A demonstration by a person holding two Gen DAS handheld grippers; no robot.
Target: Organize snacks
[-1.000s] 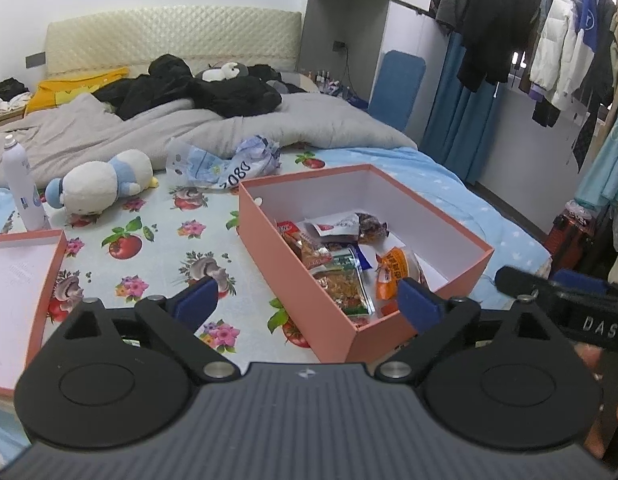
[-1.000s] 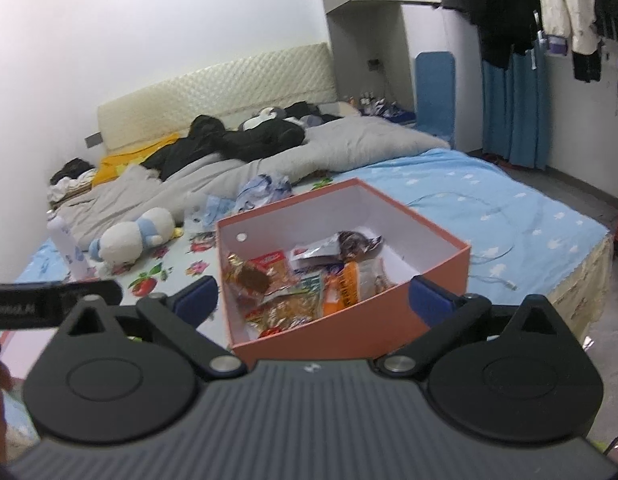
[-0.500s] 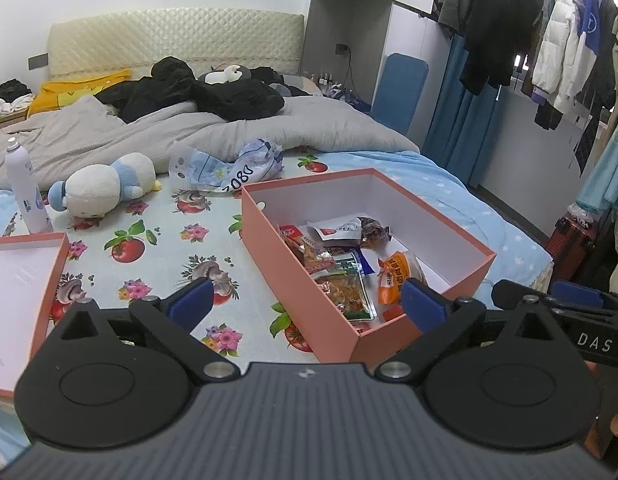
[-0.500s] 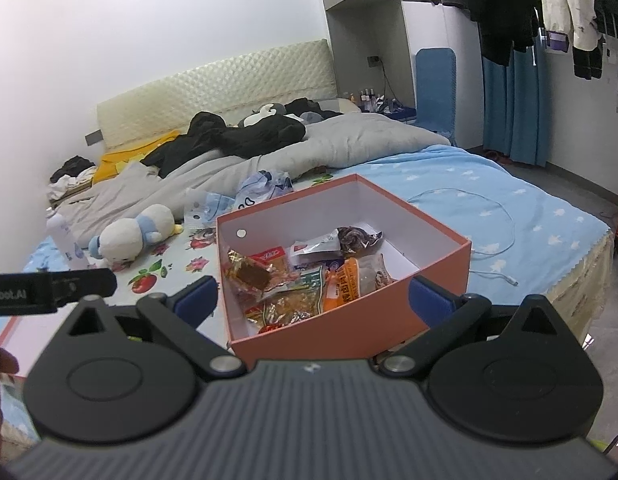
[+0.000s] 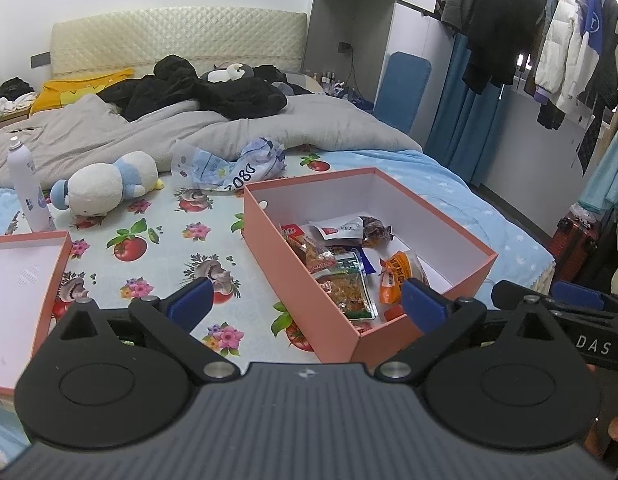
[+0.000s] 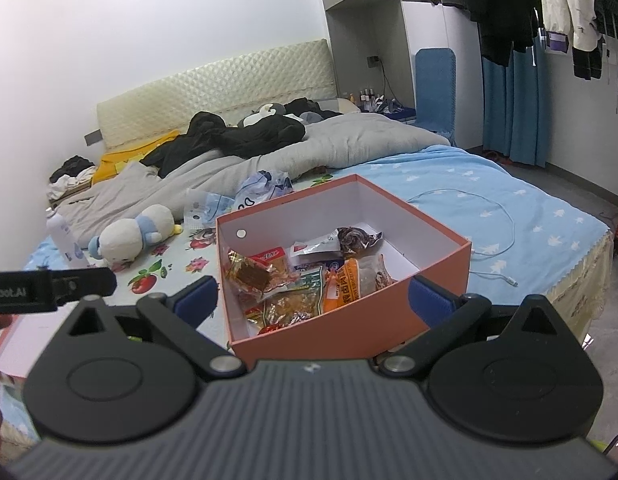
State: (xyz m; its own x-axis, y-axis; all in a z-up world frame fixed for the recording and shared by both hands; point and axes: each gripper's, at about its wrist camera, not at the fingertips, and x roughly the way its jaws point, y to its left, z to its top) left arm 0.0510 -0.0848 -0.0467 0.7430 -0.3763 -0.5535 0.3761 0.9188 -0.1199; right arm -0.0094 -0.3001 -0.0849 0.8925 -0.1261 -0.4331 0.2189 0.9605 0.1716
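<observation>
An open orange box (image 5: 285, 256) with a white inside stands on the bed; it also shows in the right wrist view (image 6: 349, 320). Several snack packets (image 5: 341, 268) lie in its near half, among them an orange packet (image 6: 345, 282) and a dark one (image 6: 355, 236). My left gripper (image 5: 305, 304) is open and empty, held above the bed before the box's near left corner. My right gripper (image 6: 313, 298) is open and empty, just before the box's near wall. The box lid (image 5: 21, 276) lies upside down at the left.
A plush toy (image 5: 105, 186), a white spray bottle (image 5: 29, 188) and a crumpled blue plastic bag (image 5: 237, 162) lie beyond the box. A grey duvet (image 5: 189, 128) and dark clothes cover the bed's head. A white cable (image 6: 497, 220) lies right of the box. Clothes hang at the right.
Both grippers have risen and drawn back a little, so the box sits lower and fuller in view. The jaws stay open. Nothing in the box has moved.
</observation>
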